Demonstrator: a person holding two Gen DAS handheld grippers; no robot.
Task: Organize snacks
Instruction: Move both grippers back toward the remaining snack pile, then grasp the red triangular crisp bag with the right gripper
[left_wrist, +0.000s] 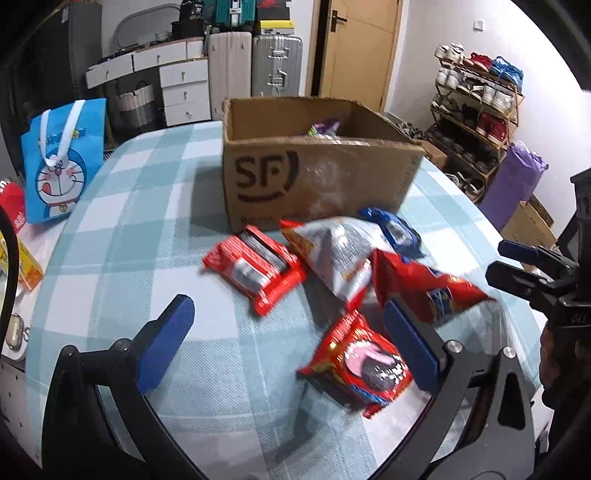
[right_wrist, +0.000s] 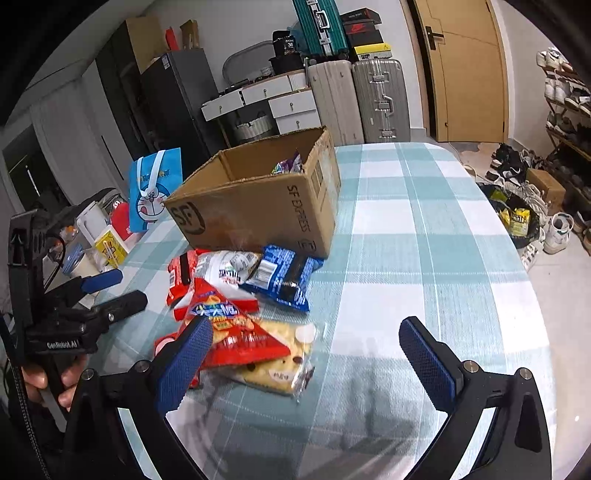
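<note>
While both the left gripper (left_wrist: 288, 339) and right gripper (right_wrist: 306, 354) gape empty, crinkly foil snack packets (left_wrist: 332, 266) lie before the corrugated cardboard box (left_wrist: 317, 177).

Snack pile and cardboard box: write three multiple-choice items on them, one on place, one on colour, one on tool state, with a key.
1. Where is the snack pile relative to the cardboard box?
A. Inside it
B. On the tablecloth in front of it
C. On the floor

2. What colour is the cookie pack nearest the box's corner?
A. Blue
B. Green
C. Yellow

3. How is the left tool?
A. Shut on a snack
B. Open, holding nothing
C. Out of view

Key: 1 B, the packs lie on the checked tablecloth by the box front. 2 A, its wrapper is blue. 3 B, its fingers stand wide apart with nothing gripped.
</note>
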